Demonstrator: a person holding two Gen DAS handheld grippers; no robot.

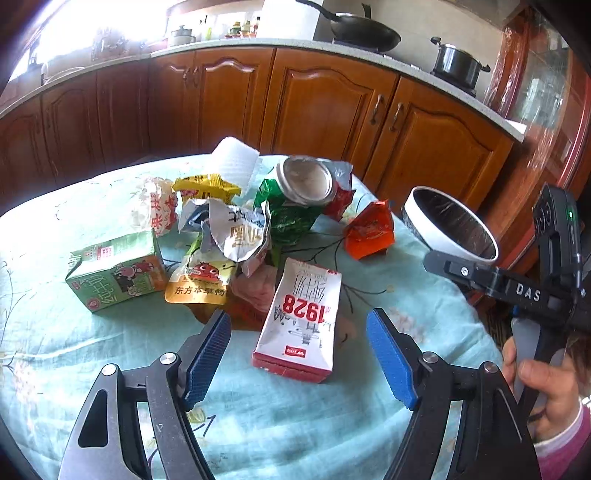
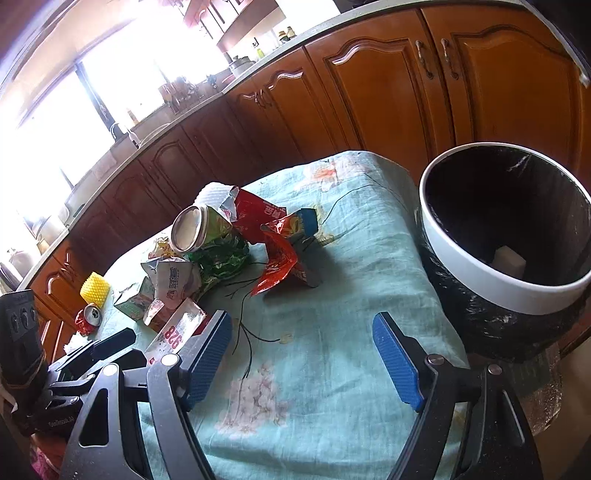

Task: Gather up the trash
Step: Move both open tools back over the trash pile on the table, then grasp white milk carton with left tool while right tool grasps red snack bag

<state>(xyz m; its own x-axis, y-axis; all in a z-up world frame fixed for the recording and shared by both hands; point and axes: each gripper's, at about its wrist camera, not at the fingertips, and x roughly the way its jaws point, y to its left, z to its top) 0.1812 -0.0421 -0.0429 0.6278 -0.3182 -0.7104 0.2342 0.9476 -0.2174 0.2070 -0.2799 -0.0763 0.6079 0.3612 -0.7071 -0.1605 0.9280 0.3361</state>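
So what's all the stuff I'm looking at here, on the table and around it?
Tablecloth: one, pale teal with flowers, over the table.
White 1928 carton: one, white and red, nearest the left tongs.
Green carton: one, green, left of the pile.
Can: one, silver-ended, green, atop the pile.
Red wrapper: one, red-orange, right of the pile.
Crushed can: one, red, far left edge.
Bin: one, white rim, black liner, beside the table.
Cabinets: brown wood, behind.
Wok: one, black, on the counter.
Left tongs: blue pads, open, empty.
Right tongs: blue pads, open, empty.
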